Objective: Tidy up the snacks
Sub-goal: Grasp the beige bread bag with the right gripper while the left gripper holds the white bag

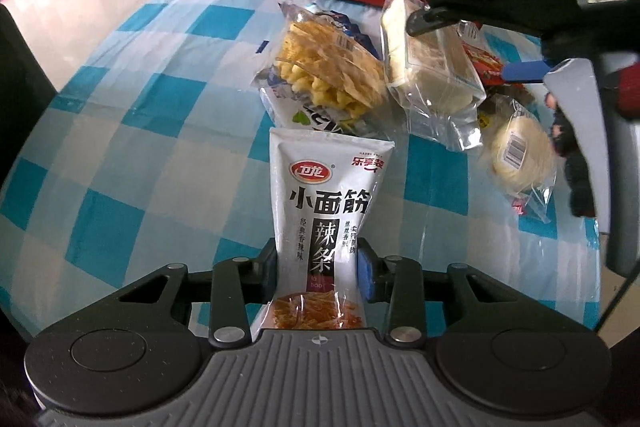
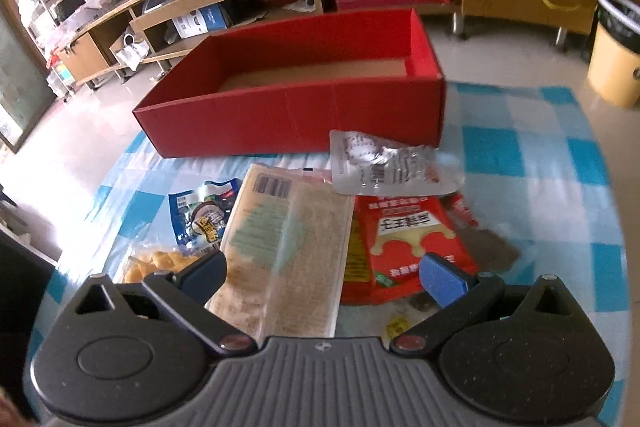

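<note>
A: Where is the packet we care about?

B: The white spicy-strip packet (image 1: pixel 324 211) is pinched between the blue pads of the left gripper (image 1: pixel 318 259), which is closed on its lower half. The top of the packet sticks out ahead of the fingers, above the blue checked cloth (image 1: pixel 132 99).

A: And beyond it?

B: Straight ahead of the left gripper lies the pile: a clear bag of yellow crisps (image 1: pixel 320 67), and to its right a clear pack of pale cake slices (image 1: pixel 424 67) and a round bun in film (image 1: pixel 516 155). Further ahead still is the red box (image 2: pixel 292 107). From the right wrist view it looks empty, cardboard floor showing.

A: The other hand?

B: The right gripper (image 2: pixel 324 271) has its jaws spread wide and holds nothing. It hangs over a long tan wafer pack (image 2: pixel 280 251), which runs between its fingers; a red packet (image 2: pixel 404 243) is just right of that, and a crumpled silver pouch (image 2: pixel 384 163) is ahead, near the box wall.

A: So which step is this?

B: I judge it early: one snack picked, nothing boxed. The next move calls for carrying the white packet forward over the pile, clearing the near box wall, then releasing inside. The right one looks set to close on the wafer pack.
</note>
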### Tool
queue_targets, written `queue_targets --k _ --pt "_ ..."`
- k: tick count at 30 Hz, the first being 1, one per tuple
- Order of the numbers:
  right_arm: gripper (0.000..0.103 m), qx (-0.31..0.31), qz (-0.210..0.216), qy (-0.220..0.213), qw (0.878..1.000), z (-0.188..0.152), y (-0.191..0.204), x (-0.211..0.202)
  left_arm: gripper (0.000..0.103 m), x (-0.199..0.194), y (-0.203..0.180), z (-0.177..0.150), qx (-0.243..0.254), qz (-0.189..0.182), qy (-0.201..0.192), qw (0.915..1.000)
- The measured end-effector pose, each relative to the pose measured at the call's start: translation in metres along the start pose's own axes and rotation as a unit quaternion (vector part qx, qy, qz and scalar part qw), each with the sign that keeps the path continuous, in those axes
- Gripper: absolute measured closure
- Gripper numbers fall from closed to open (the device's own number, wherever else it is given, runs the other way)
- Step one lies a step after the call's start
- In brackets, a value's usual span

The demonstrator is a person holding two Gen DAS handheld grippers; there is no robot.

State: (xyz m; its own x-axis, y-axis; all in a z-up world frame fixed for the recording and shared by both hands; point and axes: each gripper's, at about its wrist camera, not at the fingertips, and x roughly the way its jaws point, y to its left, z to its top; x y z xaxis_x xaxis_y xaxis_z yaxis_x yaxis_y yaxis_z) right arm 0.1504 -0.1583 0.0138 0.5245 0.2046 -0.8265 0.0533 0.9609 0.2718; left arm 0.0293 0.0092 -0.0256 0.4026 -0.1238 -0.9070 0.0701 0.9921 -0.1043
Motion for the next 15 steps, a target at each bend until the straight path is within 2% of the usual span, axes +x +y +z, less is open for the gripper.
queue_targets --k 3,5,7,9,11,15 --pt "0.000 0.014 0.003 0.007 1.000 0.005 -0.002 0.009 0.056 0.002 -0.001 0.001 -0.003 -0.015 0.008 0.9998" --pt "0.000 0.008 0.010 0.032 0.999 0.006 0.000 0.019 0.056 0.004 -0.003 0.000 0.001 -0.012 0.010 0.9999" --pt "0.000 -0.035 -0.012 0.046 0.998 0.002 0.011 0.028 0.055 0.006 -0.002 0.000 -0.001 -0.012 0.014 0.9998" --pt "0.000 -0.074 -0.035 0.041 0.996 -0.005 0.024 0.031 0.055 0.006 0.001 0.001 -0.009 -0.013 0.017 0.9997" --pt "0.005 -0.078 -0.039 0.034 0.996 -0.007 0.026 0.029 0.055 0.005 0.004 0.002 -0.013 -0.014 0.016 0.9997" --pt "0.035 -0.061 0.005 0.027 0.998 -0.004 0.015 0.015 0.055 -0.001 0.005 0.002 -0.015 -0.015 0.006 0.9998"
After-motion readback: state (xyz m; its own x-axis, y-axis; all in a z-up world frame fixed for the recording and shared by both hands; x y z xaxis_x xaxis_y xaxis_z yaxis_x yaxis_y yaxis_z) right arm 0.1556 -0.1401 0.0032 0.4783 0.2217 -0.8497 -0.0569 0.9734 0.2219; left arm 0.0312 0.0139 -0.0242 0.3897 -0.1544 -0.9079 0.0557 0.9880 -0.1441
